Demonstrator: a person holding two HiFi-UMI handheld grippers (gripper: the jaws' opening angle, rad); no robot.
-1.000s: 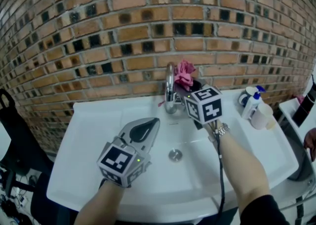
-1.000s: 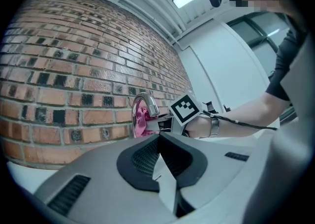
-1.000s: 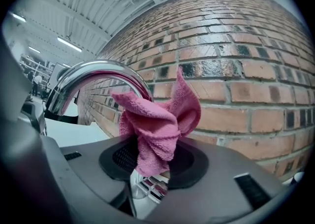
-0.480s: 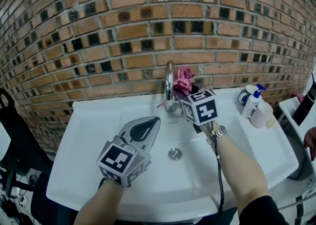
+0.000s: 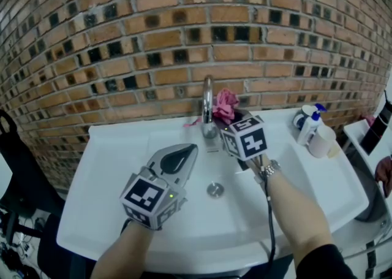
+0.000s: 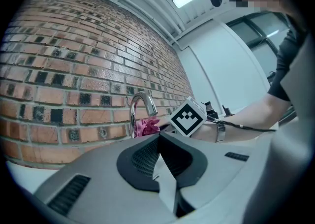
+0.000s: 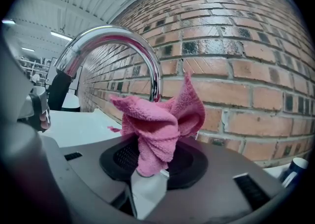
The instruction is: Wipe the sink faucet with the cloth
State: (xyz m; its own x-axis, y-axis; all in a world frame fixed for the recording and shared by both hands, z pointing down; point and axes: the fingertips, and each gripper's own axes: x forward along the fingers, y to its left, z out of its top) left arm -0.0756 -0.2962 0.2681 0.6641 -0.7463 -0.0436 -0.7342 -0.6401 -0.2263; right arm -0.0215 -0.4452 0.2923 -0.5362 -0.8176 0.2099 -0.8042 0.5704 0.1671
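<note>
Right gripper (image 7: 147,174) jaws clamped on pink cloth (image 7: 158,122). Cloth bunched, standing up from jaws, just beside faucet (image 7: 129,41); contact unclear. Faucet upright, spout arching forward over sink (image 5: 110,149) basin. Left gripper (image 6: 160,166) jaws closed, empty, pointing level, well in front of faucet. Head view: marker cube (image 5: 244,138) hides right jaws; only right gripper view shows grip.
</note>
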